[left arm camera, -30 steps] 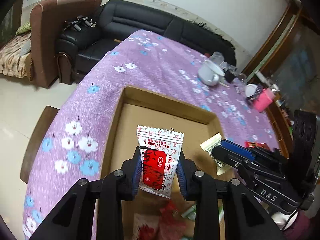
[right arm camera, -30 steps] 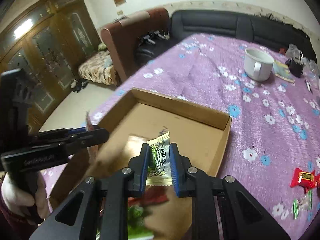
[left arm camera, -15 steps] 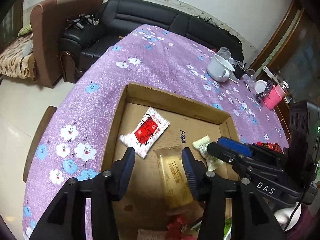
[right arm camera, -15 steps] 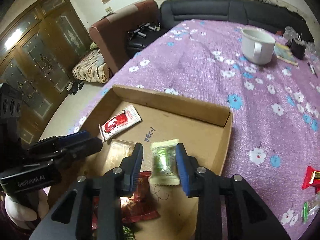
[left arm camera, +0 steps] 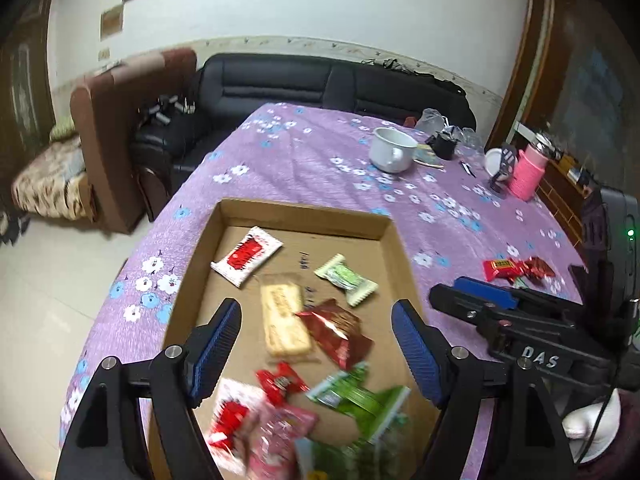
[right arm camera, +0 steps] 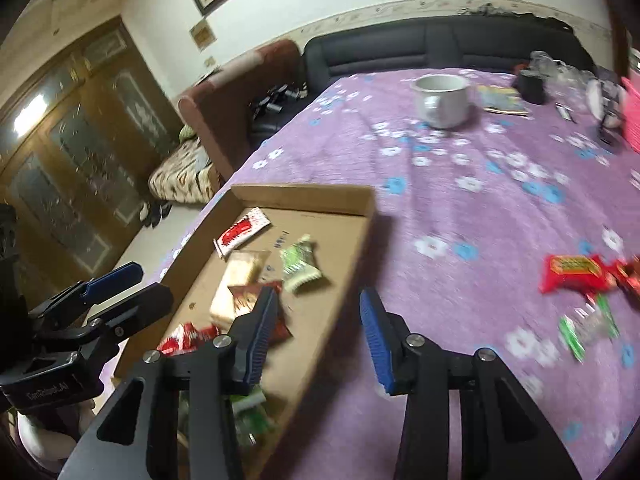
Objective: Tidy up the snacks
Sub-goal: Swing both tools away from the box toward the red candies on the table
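Observation:
A shallow cardboard box (left arm camera: 304, 211) (right arm camera: 304, 191) lies on the purple flowered table. In it lie a red-and-white packet (left arm camera: 246, 255) (right arm camera: 241, 233), a pale green wrapped sweet (left arm camera: 346, 279) (right arm camera: 300, 262), a biscuit pack (left arm camera: 284, 318), a dark red packet (left arm camera: 336, 332) and several more snacks at the near end. My left gripper (left arm camera: 316, 344) is open and empty above the box. My right gripper (right arm camera: 318, 328) is open and empty over the box's right wall. Red snacks (right arm camera: 572, 274) (left arm camera: 508, 268) and a green-striped one (right arm camera: 588, 326) lie loose on the cloth at the right.
A white mug (left arm camera: 392, 154) (right arm camera: 440, 100), a booklet (right arm camera: 502, 100), a black pot (right arm camera: 530, 84) and a pink container (left arm camera: 528, 174) stand at the table's far end. A black sofa (left arm camera: 320, 80) and a brown armchair (left arm camera: 108, 128) are beyond the table.
Both grippers let go of their packets, which now lie in the box. Both have opened wide and pulled back and up; the right one has swung toward the loose snacks.

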`<state>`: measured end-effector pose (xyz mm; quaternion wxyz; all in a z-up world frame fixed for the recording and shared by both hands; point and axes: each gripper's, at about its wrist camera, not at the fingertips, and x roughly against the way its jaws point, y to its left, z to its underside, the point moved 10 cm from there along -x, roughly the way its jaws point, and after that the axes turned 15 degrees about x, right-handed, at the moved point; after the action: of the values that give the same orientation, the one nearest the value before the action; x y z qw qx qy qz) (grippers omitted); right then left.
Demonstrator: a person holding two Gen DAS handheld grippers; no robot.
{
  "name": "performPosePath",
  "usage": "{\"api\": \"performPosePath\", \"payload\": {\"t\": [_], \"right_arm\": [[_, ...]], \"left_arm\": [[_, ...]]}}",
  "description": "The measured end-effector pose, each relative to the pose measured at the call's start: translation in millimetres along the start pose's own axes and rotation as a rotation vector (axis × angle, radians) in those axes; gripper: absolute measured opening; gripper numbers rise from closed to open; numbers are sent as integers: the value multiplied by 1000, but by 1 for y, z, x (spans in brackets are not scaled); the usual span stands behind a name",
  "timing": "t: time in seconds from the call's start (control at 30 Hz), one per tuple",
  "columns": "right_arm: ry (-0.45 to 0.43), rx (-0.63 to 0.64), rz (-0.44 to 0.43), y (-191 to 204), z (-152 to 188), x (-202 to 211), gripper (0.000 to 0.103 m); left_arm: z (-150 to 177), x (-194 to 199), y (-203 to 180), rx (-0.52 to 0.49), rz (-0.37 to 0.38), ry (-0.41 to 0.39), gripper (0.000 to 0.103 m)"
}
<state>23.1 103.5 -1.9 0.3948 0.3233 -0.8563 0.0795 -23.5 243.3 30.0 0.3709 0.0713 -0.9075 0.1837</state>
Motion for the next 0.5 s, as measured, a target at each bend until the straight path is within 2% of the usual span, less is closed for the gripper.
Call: {"api": "performPosePath", "payload": {"t": [0.2,0.5], "right_arm": [[-78,-81,59,-39,27,55,48],[-171,-165,159,-96,56,114,52]], "left_arm": [[25,14,-40,-58,-16,-19,86],[57,10,-100,-141,-1,25,86]]}}
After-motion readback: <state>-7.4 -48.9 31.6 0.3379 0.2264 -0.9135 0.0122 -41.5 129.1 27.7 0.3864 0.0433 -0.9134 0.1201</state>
